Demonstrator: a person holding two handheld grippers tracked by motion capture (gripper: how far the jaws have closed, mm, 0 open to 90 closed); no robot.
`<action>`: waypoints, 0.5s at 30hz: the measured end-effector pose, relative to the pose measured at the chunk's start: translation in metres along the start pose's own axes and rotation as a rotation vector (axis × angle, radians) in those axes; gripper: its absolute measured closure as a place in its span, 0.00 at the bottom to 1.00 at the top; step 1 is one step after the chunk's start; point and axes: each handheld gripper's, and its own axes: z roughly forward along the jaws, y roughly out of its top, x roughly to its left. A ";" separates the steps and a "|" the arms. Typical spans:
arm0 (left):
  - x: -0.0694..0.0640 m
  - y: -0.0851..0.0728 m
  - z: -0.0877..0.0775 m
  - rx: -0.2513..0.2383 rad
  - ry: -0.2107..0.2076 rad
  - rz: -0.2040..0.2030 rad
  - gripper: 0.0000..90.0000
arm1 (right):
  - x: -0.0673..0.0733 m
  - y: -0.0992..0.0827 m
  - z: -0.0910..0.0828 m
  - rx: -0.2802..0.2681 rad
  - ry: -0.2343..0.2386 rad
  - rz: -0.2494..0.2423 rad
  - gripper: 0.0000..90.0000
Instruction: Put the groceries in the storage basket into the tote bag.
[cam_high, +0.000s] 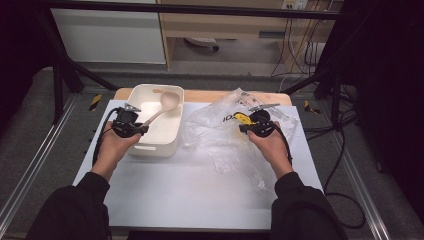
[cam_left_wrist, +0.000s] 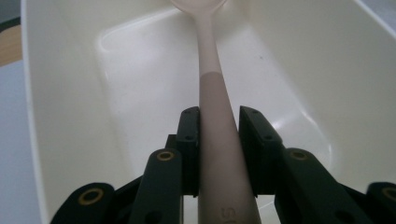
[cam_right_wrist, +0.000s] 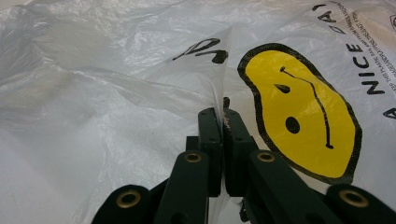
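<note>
Ladle (cam_high: 161, 109) lies slantwise over the white bin (cam_high: 170, 141), its bowl toward the far wall and its handle running back to the near left rim. The left gripper (cam_high: 134, 128) has that handle clamped between its pads (cam_left_wrist: 188, 140), well down the shaft, so most of the length sticks out beyond the hold. The right gripper (cam_high: 248, 128) is pinched tight on a raised fold of the clear plastic bag (cam_high: 225, 140), which lies crumpled on the white mat (cam_high: 190, 190) just beside the bin.

Risks noted:
- The smooth, tapering handle could twist or slide in the pads; the bowl's weight far from the hold would cause it.
- The thin film might slip out or tear if pulled hard.
- The bag mouth is not visibly open, so the bowl may snag on the film.
</note>
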 end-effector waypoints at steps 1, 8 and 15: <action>0.000 0.000 -0.003 -0.015 0.000 -0.003 0.77 | 0.000 0.000 0.000 -0.001 0.002 -0.001 0.99; -0.002 -0.002 -0.033 -0.102 -0.032 0.019 0.77 | 0.003 0.002 -0.001 -0.002 0.004 -0.010 1.00; -0.013 -0.006 -0.055 -0.145 -0.067 0.069 0.77 | 0.004 0.003 -0.006 -0.014 0.003 -0.011 1.00</action>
